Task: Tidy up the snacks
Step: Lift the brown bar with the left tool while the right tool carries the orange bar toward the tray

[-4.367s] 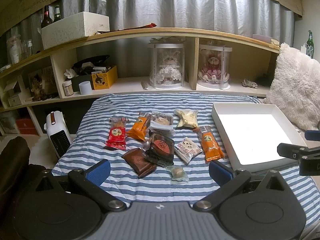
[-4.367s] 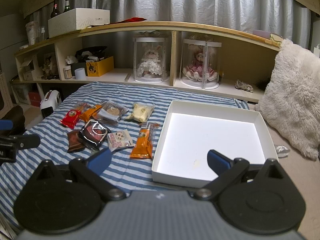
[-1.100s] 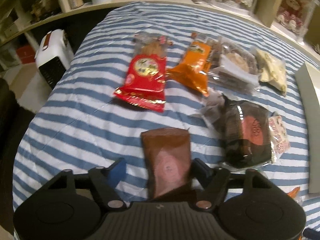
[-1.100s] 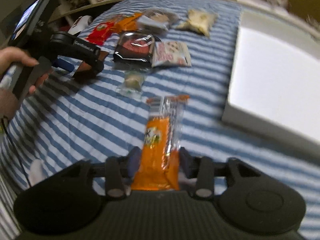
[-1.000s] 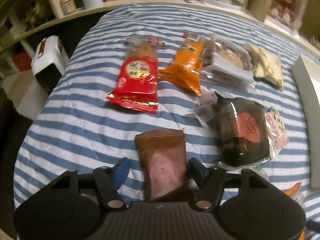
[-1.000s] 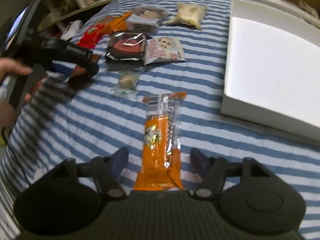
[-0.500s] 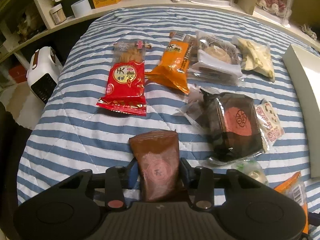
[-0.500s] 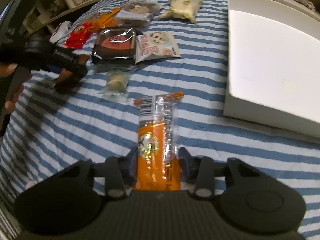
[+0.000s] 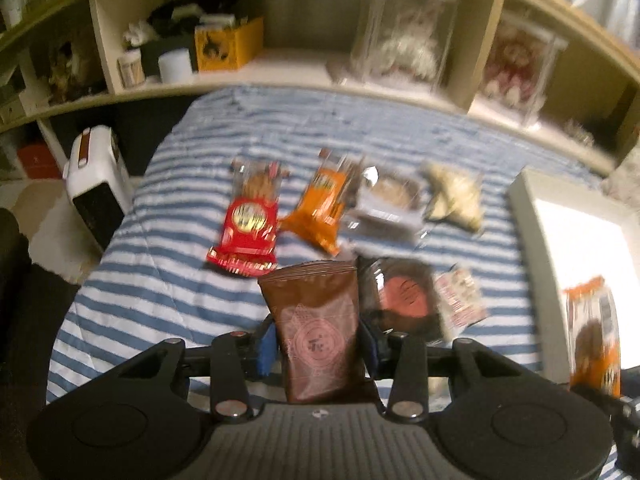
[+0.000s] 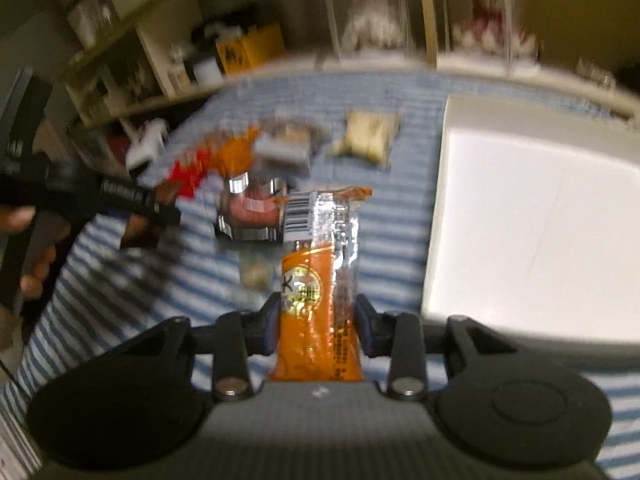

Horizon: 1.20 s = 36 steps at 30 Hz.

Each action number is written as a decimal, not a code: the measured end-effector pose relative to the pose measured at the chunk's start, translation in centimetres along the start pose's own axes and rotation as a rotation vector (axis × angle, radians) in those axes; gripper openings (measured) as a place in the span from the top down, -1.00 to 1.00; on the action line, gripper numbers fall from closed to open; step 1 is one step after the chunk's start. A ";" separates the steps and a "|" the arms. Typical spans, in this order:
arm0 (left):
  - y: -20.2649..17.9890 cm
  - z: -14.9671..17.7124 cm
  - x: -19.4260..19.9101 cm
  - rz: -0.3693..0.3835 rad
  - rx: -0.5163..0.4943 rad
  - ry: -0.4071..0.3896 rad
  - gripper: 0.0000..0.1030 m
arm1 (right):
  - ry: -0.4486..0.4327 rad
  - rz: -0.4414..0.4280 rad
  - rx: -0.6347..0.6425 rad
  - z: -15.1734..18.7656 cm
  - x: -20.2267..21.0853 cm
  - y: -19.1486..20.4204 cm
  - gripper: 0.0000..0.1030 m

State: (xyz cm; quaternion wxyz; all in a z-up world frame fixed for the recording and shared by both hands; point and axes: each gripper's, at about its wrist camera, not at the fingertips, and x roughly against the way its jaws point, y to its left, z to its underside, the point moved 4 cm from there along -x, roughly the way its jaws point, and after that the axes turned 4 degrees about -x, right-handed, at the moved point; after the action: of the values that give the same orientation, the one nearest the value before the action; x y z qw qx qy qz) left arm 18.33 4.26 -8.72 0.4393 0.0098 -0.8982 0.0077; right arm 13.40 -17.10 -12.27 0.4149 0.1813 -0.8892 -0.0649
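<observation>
Blue-and-white striped bedding [image 9: 168, 280] carried the loose snacks, with a shallow white cardboard box [image 10: 532, 216] at the right. My left hand-held gripper [image 9: 318, 350] was clamped on a flat brown foil pouch [image 9: 316, 320], raised above the bed. My right hand-held gripper [image 10: 316, 326] was closing its jaws on a long orange plastic snack packet [image 10: 320, 284], which stood between the pads, just left of the box. Both wrappers looked slick and were pinched only at their near ends, so I judged either could slide out or droop and catch the box rim on the way across.
</observation>
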 end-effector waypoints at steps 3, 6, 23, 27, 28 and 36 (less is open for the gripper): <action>-0.8 -0.5 1.6 0.021 -0.002 -0.045 0.15 | -0.078 0.001 0.015 -1.3 1.3 -0.2 0.17; -1.7 -0.9 3.2 0.027 -0.021 -0.094 0.15 | -0.136 0.008 0.031 -2.5 2.4 -0.4 0.17; -8.9 -3.0 8.2 0.090 -0.115 -0.291 0.15 | -0.324 0.071 0.035 -6.5 7.9 -4.4 0.17; -11.7 -3.4 8.1 0.133 -0.135 -0.300 0.15 | -0.342 0.087 0.005 -7.3 9.0 -6.2 0.17; -12.5 -3.3 8.2 0.141 -0.144 -0.303 0.15 | -0.343 0.093 -0.001 -7.4 9.1 -6.5 0.17; -17.9 -3.6 6.8 0.191 -0.203 -0.298 0.15 | -0.331 0.157 -0.059 -7.1 9.8 -10.4 0.16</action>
State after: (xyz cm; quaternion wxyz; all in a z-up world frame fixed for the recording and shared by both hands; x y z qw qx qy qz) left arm 17.43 -13.58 -1.05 0.2976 -0.1186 -0.9463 -0.0431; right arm 15.81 -30.19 -3.41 0.2720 0.0859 -0.9545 -0.0874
